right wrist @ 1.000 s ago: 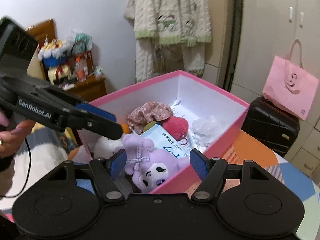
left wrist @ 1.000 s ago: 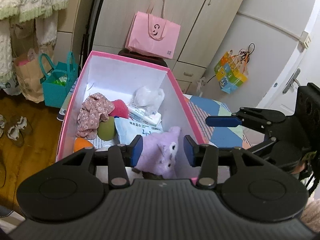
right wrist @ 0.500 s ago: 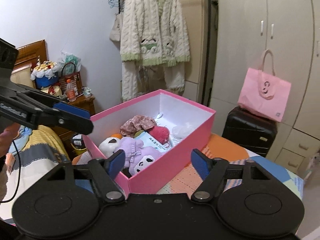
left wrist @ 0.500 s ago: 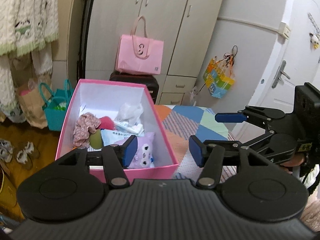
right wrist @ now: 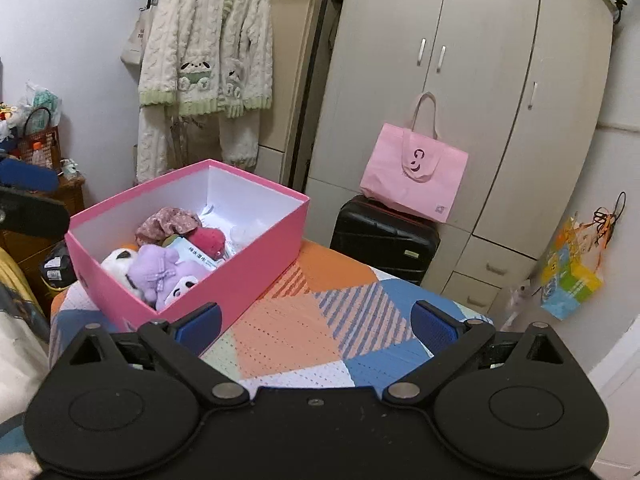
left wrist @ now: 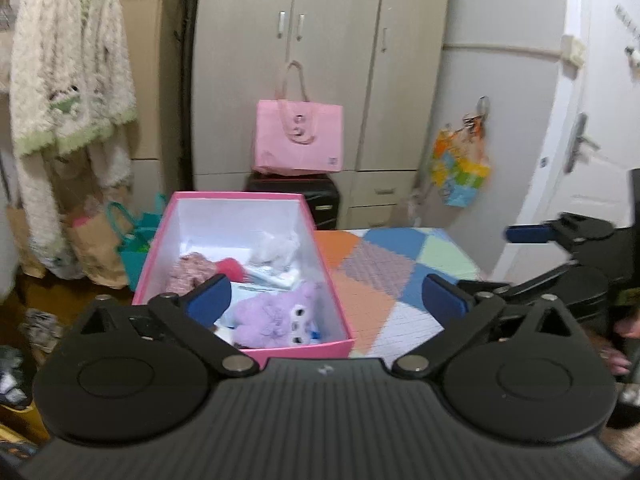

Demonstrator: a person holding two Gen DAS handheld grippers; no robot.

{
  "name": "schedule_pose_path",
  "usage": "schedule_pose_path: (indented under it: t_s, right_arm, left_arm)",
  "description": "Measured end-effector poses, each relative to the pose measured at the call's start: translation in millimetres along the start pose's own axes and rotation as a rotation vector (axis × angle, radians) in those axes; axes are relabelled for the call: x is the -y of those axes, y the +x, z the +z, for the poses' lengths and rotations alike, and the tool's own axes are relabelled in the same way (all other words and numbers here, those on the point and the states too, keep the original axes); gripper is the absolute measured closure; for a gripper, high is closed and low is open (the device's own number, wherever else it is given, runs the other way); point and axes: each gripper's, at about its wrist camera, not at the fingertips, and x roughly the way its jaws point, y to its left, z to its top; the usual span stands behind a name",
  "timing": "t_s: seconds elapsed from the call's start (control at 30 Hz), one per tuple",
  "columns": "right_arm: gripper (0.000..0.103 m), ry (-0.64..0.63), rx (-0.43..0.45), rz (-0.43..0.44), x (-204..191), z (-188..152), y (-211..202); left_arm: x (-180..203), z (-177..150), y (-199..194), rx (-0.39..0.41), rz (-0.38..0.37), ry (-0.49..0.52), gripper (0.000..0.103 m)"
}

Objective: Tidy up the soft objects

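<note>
A pink box (left wrist: 300, 350) (right wrist: 240, 276) stands on the patchwork cover (right wrist: 304, 344). In it lie a purple plush (left wrist: 272, 316) (right wrist: 160, 270), a white panda plush (right wrist: 118, 262), a floral cloth (left wrist: 192, 270) (right wrist: 168, 220), a red fuzzy ball (right wrist: 208, 238), a tissue pack (right wrist: 192, 254) and a crumpled clear bag (left wrist: 276, 246). My left gripper (left wrist: 328, 298) hangs back from the box's near end, its jaws opening wide with nothing between them. Beside the box's long wall, my right gripper (right wrist: 316, 322) is over the cover, jaws likewise opening and empty.
A pink tote bag (right wrist: 416, 184) sits on a black suitcase (right wrist: 380, 240) before the wardrobe (right wrist: 480, 80). A knit cardigan (right wrist: 208, 60) hangs at the left. A teal bag (left wrist: 136, 240) and paper bags stand on the floor. A colourful bag (left wrist: 460, 172) hangs by the door.
Both grippers have drawn back and up from the box and their jaws have widened. The purple plush, earlier between the left jaws, now lies free in the box.
</note>
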Motion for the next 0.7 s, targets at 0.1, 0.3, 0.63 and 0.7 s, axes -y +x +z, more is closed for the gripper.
schedule_pose_path:
  t_s: [0.1, 0.3, 0.63, 0.7]
  right_arm:
    - [0.001, 0.092, 0.017, 0.008, 8.6, -7.3, -6.4]
    - [0.001, 0.118, 0.177, -0.043, 12.0, -12.9, -40.5]
    - [0.001, 0.216, 0.145, -0.053, 12.3, -18.5, -58.8]
    - [0.001, 0.221, 0.134, -0.058, 8.3, -24.8, -59.9]
  left_arm:
    - [7.9, 0.7, 6.1, -0.034, 0.124, 0.013, 0.0]
    - [31.2, 5.3, 17.8, -0.218, 0.284, 0.137, 0.0]
    - [53.3, -16.5, -4.5, -0.075, 0.278, 0.153, 0.0]
    - [54.0, -21.2, -5.0, -0.054, 0.29, 0.134, 0.0]
